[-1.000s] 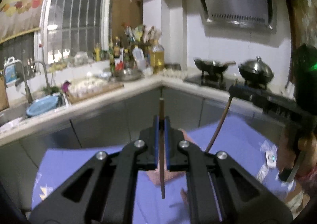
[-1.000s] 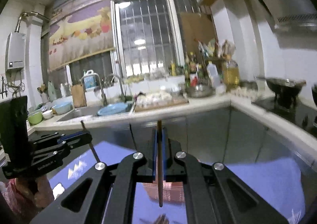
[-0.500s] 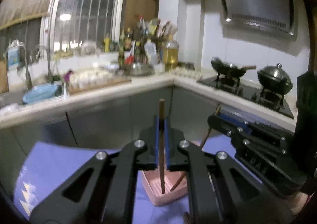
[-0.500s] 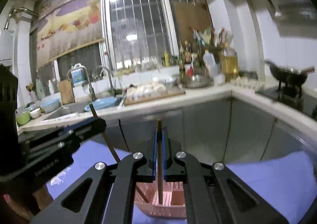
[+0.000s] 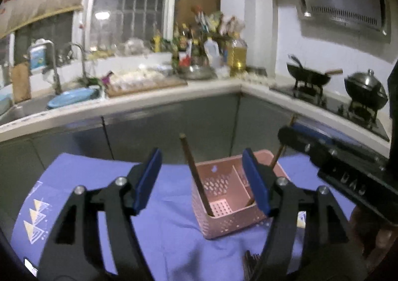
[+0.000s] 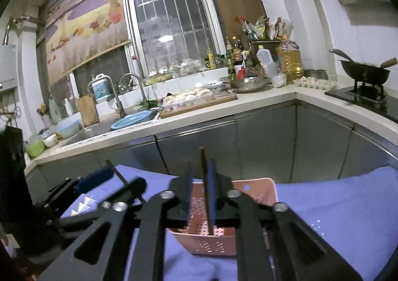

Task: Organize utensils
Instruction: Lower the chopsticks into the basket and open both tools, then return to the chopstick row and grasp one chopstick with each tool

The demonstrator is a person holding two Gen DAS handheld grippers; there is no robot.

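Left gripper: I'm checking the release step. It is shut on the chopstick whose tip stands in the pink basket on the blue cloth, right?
Not quite. The left gripper is open, its jaws spread wide on either side of the chopstick and not touching it, as the left wrist view shows. The rest holds: the chopstick's tip stands in the pink basket on the blue cloth.

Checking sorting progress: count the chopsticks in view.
2. One chopstick leans in the pink basket's left side, before the open left hand-held gripper; the other chopstick stands between the right hand-held gripper's fingers. Others may be hidden.
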